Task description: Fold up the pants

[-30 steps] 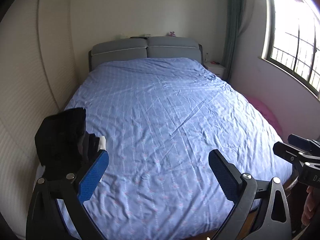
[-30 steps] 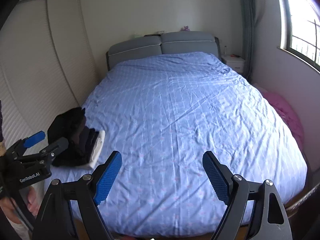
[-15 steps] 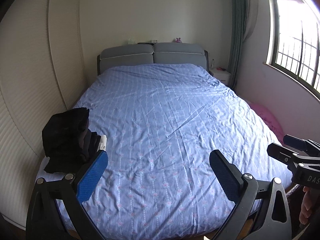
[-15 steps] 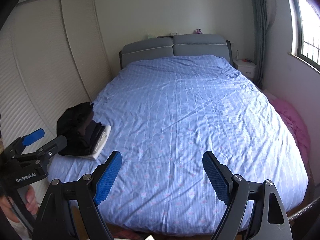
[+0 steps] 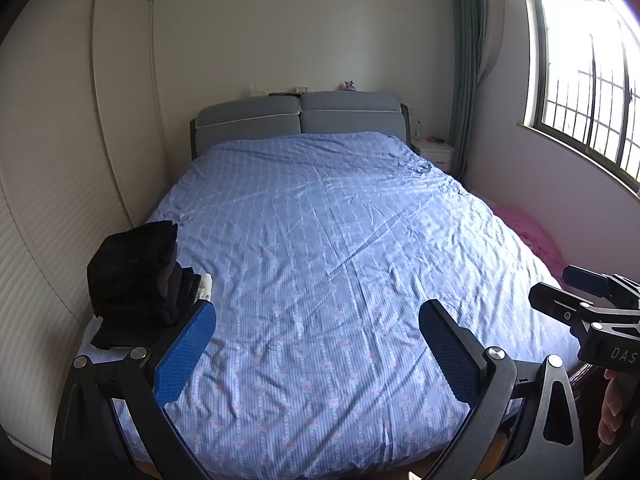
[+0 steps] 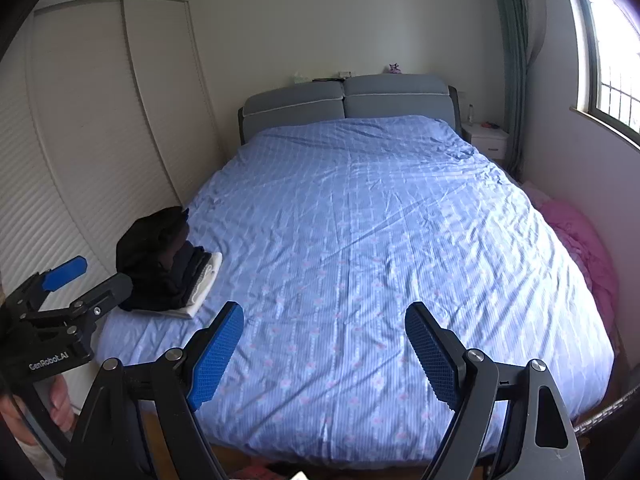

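Pants (image 5: 136, 272) sit in a dark folded stack at the bed's (image 5: 320, 240) near left corner; the left gripper (image 5: 316, 344) and right gripper (image 6: 324, 340) hang spread wide, holding nothing, above the foot of the blue bedspread.

A bed (image 5: 320, 280) with a wrinkled blue patterned cover fills the middle of both views. Its grey padded headboard (image 5: 298, 118) stands at twelve o'clock against the far wall. A white nightstand (image 6: 486, 140) sits at one o'clock beside a green curtain (image 5: 466, 68). The barred window (image 5: 584, 72) lies at two o'clock, pink bedding (image 6: 580, 244) at three, and white louvred wardrobe doors (image 6: 100, 128) at ten.
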### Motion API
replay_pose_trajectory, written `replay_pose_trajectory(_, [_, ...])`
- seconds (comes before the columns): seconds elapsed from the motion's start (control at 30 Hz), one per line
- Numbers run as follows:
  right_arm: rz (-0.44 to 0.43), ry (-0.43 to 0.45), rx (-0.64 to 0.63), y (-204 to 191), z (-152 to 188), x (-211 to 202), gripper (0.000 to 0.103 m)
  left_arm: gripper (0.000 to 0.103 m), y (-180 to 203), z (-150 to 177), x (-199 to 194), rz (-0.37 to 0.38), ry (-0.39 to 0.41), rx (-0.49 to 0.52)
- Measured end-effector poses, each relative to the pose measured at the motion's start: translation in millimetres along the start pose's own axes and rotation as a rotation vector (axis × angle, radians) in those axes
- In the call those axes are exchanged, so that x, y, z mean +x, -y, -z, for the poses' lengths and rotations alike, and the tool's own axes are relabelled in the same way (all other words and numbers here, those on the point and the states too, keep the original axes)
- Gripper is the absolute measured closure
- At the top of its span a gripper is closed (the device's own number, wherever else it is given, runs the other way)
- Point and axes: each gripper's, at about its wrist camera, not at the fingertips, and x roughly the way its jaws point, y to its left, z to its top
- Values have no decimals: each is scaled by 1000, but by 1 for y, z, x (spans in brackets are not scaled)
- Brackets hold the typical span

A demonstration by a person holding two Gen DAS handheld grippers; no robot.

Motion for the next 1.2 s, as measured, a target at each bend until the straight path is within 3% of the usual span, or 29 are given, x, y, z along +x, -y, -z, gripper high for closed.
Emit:
replay_pose_trajectory(0.5, [-10,8,3,-2,4,-7,19,0,5,4,-17,34,19,14])
replay_pose_trajectory(1.2, [-24,6,-13,1,1,-15,19,0,0,4,-17,13,32,-5])
